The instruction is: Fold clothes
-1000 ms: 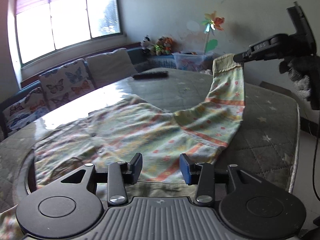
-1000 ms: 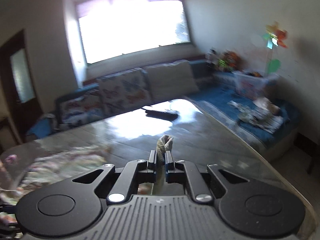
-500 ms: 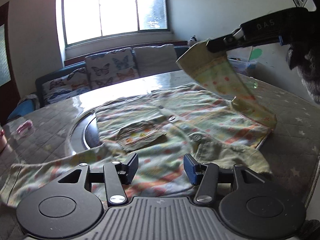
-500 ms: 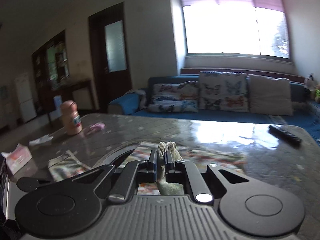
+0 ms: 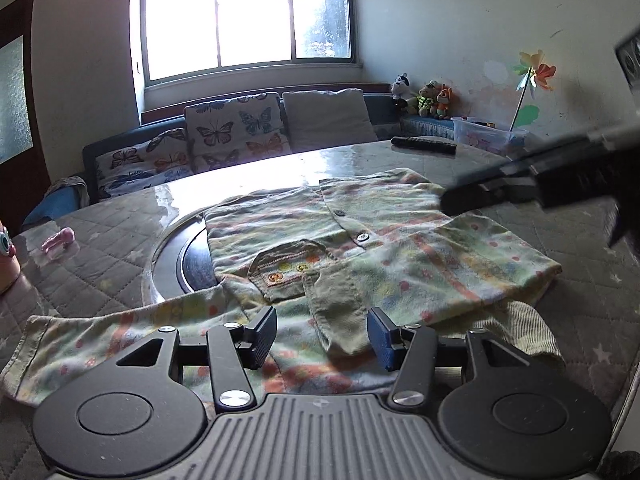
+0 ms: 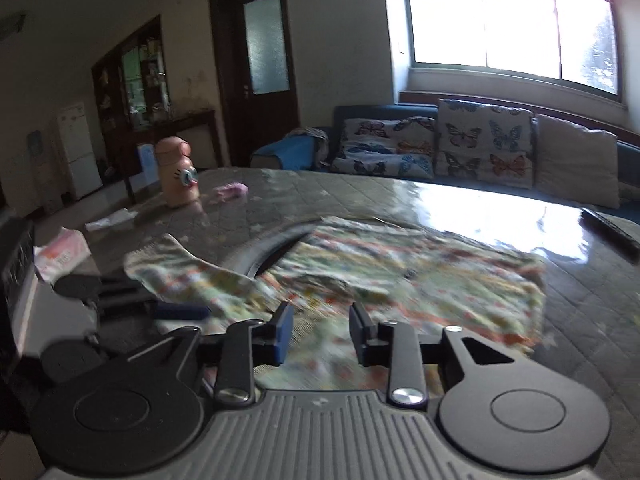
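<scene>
A pale green patterned child's shirt (image 5: 400, 240) with buttons and a chest pocket lies on the round table. Its right sleeve lies folded across the body; its left sleeve (image 5: 100, 332) stretches out flat to the left. My left gripper (image 5: 322, 336) is open and empty, low over the shirt's near edge. My right gripper (image 6: 320, 332) is open and empty just above the shirt (image 6: 400, 272); it also shows in the left wrist view (image 5: 520, 184) as a blurred dark shape over the shirt's right side.
A remote control (image 5: 424, 145) lies at the far table edge. A pink bottle (image 6: 176, 172), a pink clip (image 5: 58, 240) and a tissue pack (image 6: 60, 254) sit on the left part of the table. A glass turntable ring (image 5: 188, 256) lies under the shirt.
My right gripper carried the right sleeve across the shirt's body, opened and let it go. The sleeve now lies flat on the shirt. The left gripper stayed open.
</scene>
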